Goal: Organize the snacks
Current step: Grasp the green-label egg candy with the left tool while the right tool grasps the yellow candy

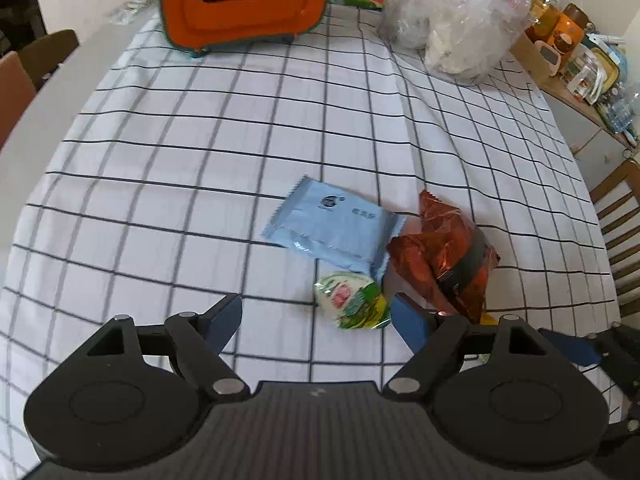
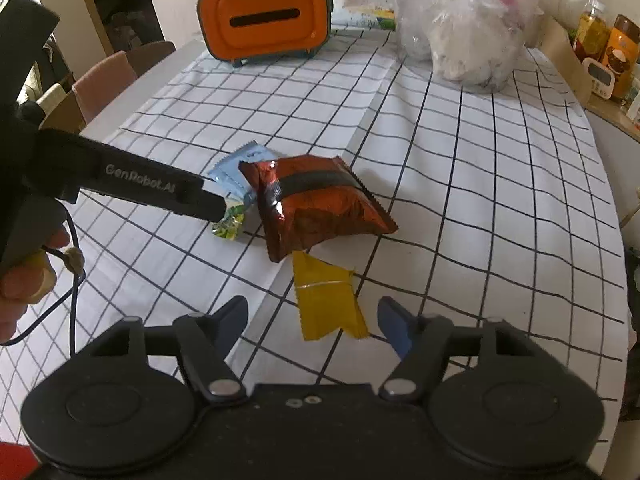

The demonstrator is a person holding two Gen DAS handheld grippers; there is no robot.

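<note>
A small green and white snack point(image 1: 352, 300) lies on the checked cloth between the open fingers of my left gripper point(image 1: 316, 316), close to the right finger. Beyond it lie a light blue packet point(image 1: 332, 226) and a red-brown foil bag point(image 1: 444, 260). In the right wrist view the red-brown bag point(image 2: 320, 204) sits mid-table with a yellow packet point(image 2: 326, 298) in front of it, between the open fingers of my right gripper point(image 2: 312, 320). The left gripper's body point(image 2: 160, 190) reaches in from the left, over the green snack point(image 2: 230, 220) and blue packet point(image 2: 240, 168).
An orange box with a slot point(image 1: 244, 0) stands at the far end of the table. A clear plastic bag of items point(image 1: 452, 20) sits at the far right, jars point(image 1: 560, 28) on a counter beyond. Chairs stand at the left point(image 1: 24, 76) and right point(image 1: 620, 216).
</note>
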